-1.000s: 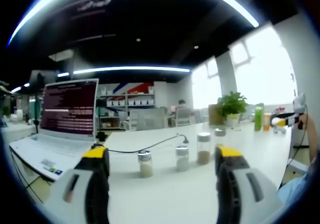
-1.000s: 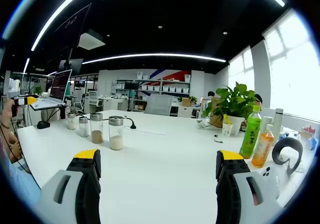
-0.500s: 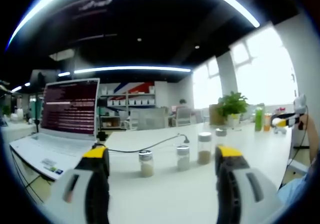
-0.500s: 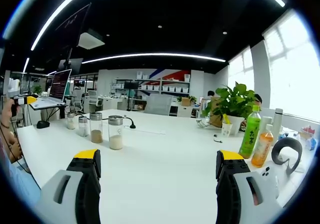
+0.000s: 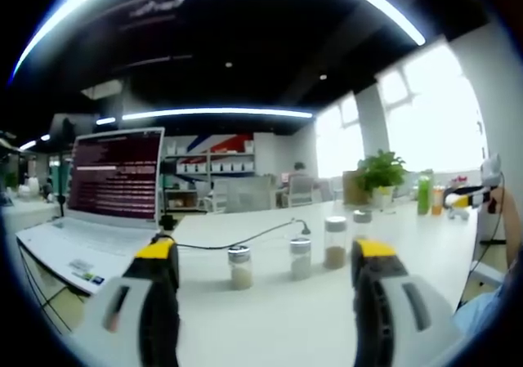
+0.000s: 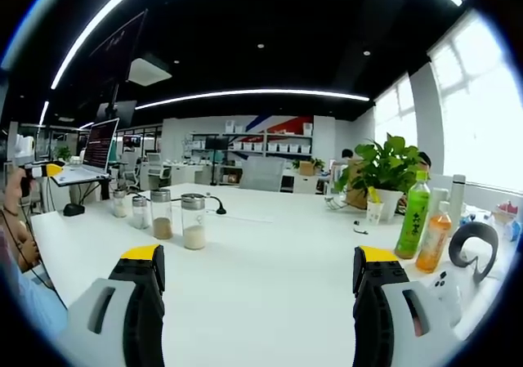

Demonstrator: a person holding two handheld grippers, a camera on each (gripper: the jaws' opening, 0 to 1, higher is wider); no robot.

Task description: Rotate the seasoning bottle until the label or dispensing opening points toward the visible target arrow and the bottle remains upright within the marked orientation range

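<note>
Left gripper [image 5: 263,257] and right gripper [image 6: 258,261], each seen in its own view with yellow-tipped jaws spread wide apart and nothing between them, both held above a white table [image 6: 270,244]. Nearest in the left gripper view, beyond the jaws, stand four seasoning bottles in a row running from near left to far right: the first [image 5: 239,267], the second [image 5: 300,258], the third [image 5: 333,243] and, farthest, the fourth [image 5: 360,217], partly hidden behind the right jaw tip. All stand upright, apart from one another and well apart from both grippers. The right gripper view shows the same row from its other end: the nearest bottle [image 6: 194,221] holds pale powder, the next one brown. A black cable [image 5: 237,240] runs behind the row toward an open laptop [image 5: 98,199] at far left. On the right side of the right gripper view stand a green drink bottle [image 6: 411,216], an orange one [image 6: 431,238] just beside it, and, farther off, a potted plant [image 6: 382,171]. Progress, as judged from these views: the task appears not yet begun, since no bottle is grasped or touched; approach, grasp, rotation and release all remain. No target arrow or marked orientation range can be made out on the table, nor which bottle is meant; labels and dispensing openings are too small and blurred to read.
</note>
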